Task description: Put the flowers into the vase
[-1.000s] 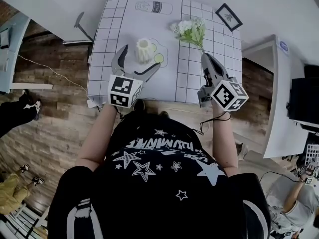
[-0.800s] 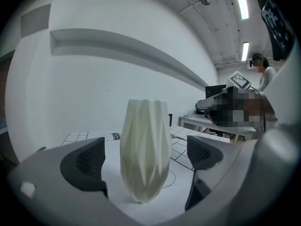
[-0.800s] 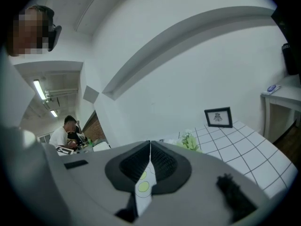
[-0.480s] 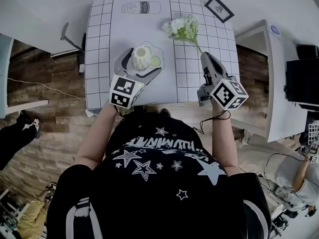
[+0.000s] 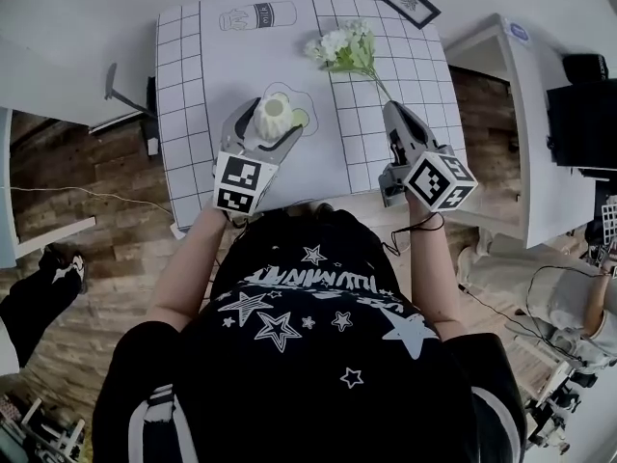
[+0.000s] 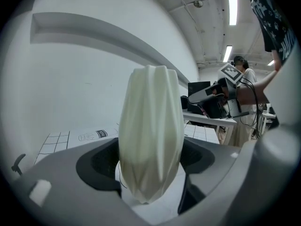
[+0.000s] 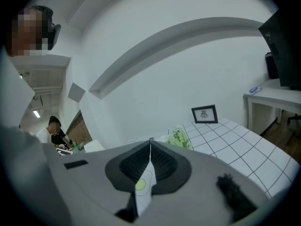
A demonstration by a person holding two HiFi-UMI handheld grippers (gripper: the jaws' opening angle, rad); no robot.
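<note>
Head view shows the white grid-printed worktop with the task's things on its near half.

Step in hand, as judged: steadying the vase so the flowers can go in.

- Left gripper: its jaws are closing with the cream ribbed ceramic vase upright between them. The pads sit close against its sides, but a firm press is not confirmed. Close gently and squarely on the body of the vase. It narrows towards the foot, so a low or skewed grip could tip it. Keep it standing on the worktop.
- Right gripper: clamped fully together on the thin green stem of the bunch of white flowers with green leaves. The bunch lies beyond the gripper, to the right of the vase and well apart from it. You will need to swing the stem upright and bring its cut end over the vase mouth before lowering. The stem is slender and may pivot in the grip.

Count:
- Worktop: one.
- Grippers: two.
- Flower bunch: one.
- Vase: one.
- Small black-framed picture at the far right corner: one.
</note>
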